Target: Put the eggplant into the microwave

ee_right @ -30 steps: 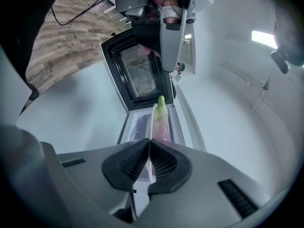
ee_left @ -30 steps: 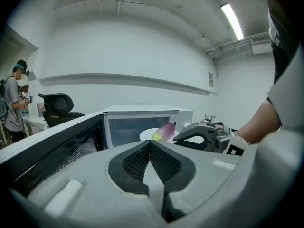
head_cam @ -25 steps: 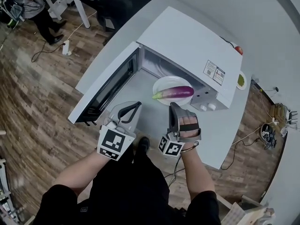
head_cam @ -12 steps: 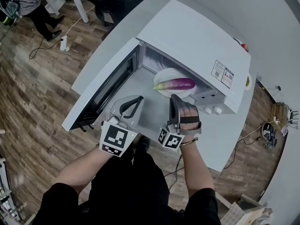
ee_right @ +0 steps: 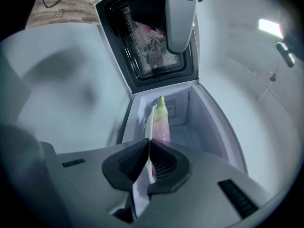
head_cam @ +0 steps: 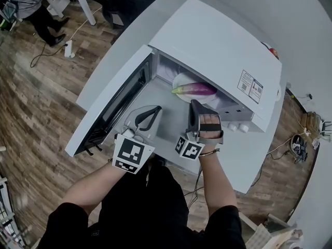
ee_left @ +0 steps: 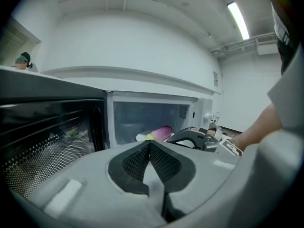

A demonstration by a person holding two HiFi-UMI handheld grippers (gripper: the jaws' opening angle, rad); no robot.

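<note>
Wood-plank floor surrounds a pale counter carrying a white microwave, whose door swings wide open to the left. Inside the cavity, close to its front opening, a purple eggplant with a green stem end pointing left lies on a white plate. The right tongs are clenched on the near rim of that plate, the thin white edge pinched between the ribbed pads. The left tongs hover just beside them over the counter in front of the door, closed tip to tip with nothing between them.
</note>
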